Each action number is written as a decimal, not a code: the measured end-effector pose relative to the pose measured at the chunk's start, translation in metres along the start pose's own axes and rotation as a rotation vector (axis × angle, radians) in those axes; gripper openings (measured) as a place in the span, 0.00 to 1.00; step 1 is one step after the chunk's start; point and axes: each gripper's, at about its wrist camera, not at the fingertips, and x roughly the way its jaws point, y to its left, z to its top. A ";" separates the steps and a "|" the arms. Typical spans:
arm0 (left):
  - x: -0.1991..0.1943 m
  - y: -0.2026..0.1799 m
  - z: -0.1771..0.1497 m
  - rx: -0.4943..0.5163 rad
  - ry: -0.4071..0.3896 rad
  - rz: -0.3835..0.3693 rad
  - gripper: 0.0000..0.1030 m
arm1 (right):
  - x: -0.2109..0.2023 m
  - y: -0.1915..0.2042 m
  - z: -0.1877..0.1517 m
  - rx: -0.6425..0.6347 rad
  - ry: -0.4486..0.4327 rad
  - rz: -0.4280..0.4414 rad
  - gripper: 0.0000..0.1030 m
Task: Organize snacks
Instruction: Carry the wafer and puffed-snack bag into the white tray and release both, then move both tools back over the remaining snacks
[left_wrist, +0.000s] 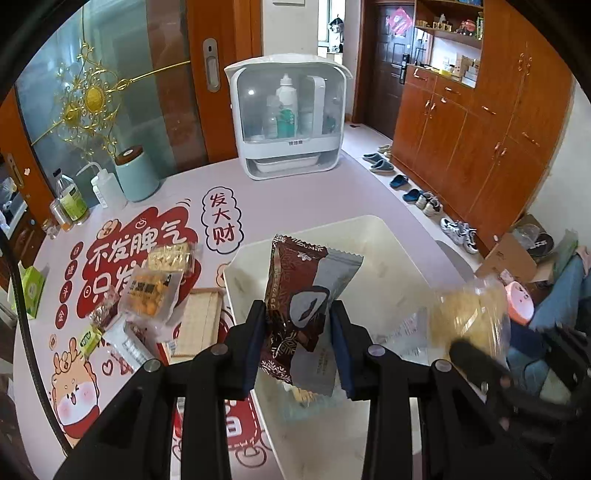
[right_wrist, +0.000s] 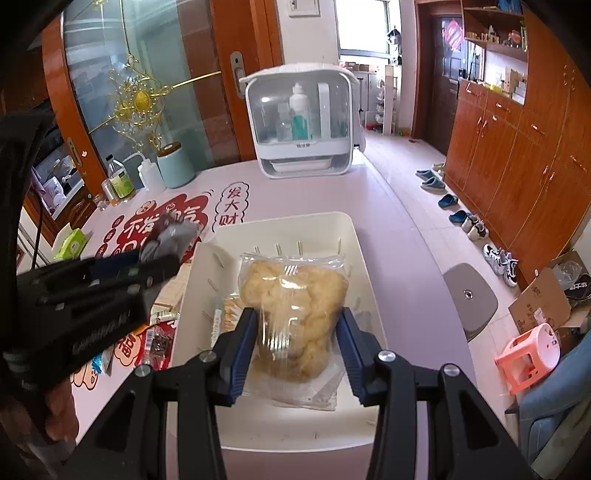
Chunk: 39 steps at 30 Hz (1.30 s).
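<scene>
My left gripper (left_wrist: 297, 314) is shut on a brown and grey snack packet (left_wrist: 303, 295) and holds it above the white bin (left_wrist: 391, 240). My right gripper (right_wrist: 297, 325) is shut on a clear bag of yellow puffed snack (right_wrist: 291, 295) and holds it over the same bin (right_wrist: 280, 225). The bag also shows blurred at the right of the left wrist view (left_wrist: 469, 317). The left gripper shows at the left of the right wrist view (right_wrist: 147, 258). A few packets lie in the bin beneath both.
Several loose snack packets (left_wrist: 155, 291) lie on the pink table left of the bin. A white bottle cabinet (left_wrist: 288, 118) stands at the table's far edge. A teal canister (left_wrist: 135, 177) and bottles (left_wrist: 70, 199) stand at far left. A grey stool (right_wrist: 469, 295) stands right.
</scene>
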 end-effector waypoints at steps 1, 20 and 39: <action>0.003 -0.001 0.002 -0.001 0.003 0.005 0.32 | 0.003 -0.002 -0.001 -0.001 0.008 0.001 0.43; 0.013 -0.004 -0.001 -0.040 0.038 0.008 0.90 | 0.027 -0.013 -0.011 -0.009 0.099 0.024 0.75; -0.008 0.001 -0.020 -0.019 0.026 0.053 0.90 | 0.026 -0.009 -0.018 0.004 0.113 0.038 0.75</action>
